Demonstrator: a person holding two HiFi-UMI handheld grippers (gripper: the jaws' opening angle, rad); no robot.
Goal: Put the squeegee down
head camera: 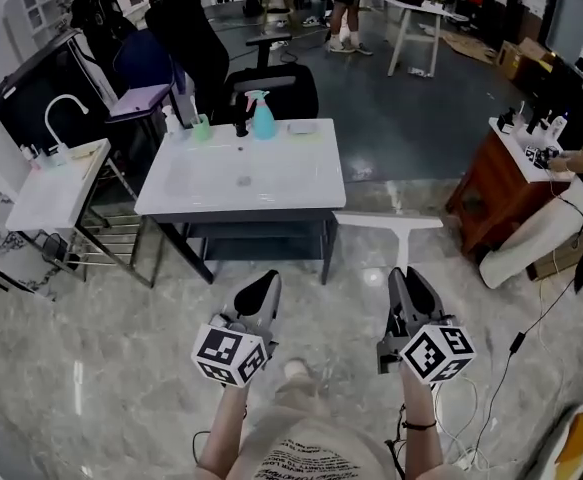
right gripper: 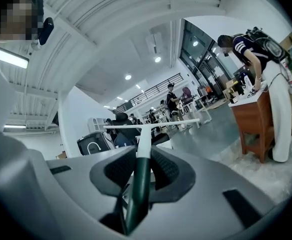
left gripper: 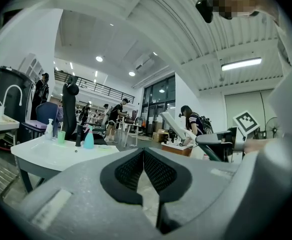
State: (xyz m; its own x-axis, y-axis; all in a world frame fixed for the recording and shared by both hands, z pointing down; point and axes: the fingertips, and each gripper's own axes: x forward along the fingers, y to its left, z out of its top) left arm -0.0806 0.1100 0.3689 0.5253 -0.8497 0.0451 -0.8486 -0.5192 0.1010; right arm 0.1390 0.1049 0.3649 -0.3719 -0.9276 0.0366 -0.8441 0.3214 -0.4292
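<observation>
The squeegee (head camera: pixel 388 224) has a white T-shaped blade and a dark green handle. It points level toward the front right corner of the white sink table (head camera: pixel 301 194). My right gripper (head camera: pixel 403 278) is shut on the handle, and in the right gripper view the green handle (right gripper: pixel 138 184) runs between the pads, with the blade (right gripper: pixel 151 125) crosswise ahead. My left gripper (head camera: pixel 267 282) hovers beside it at the same height, shut and empty; its pads (left gripper: pixel 135 169) meet at the tips. In the left gripper view the squeegee (left gripper: pixel 178 126) shows at the right.
On the sink table's far edge stand a teal spray bottle (head camera: pixel 262 118), a green cup (head camera: pixel 201 126) and a black tap (head camera: pixel 241 123). A second sink (head camera: pixel 56 183) stands at the left, a wooden cabinet (head camera: pixel 491 183) with a person at the right. Cables (head camera: pixel 516 343) lie on the floor.
</observation>
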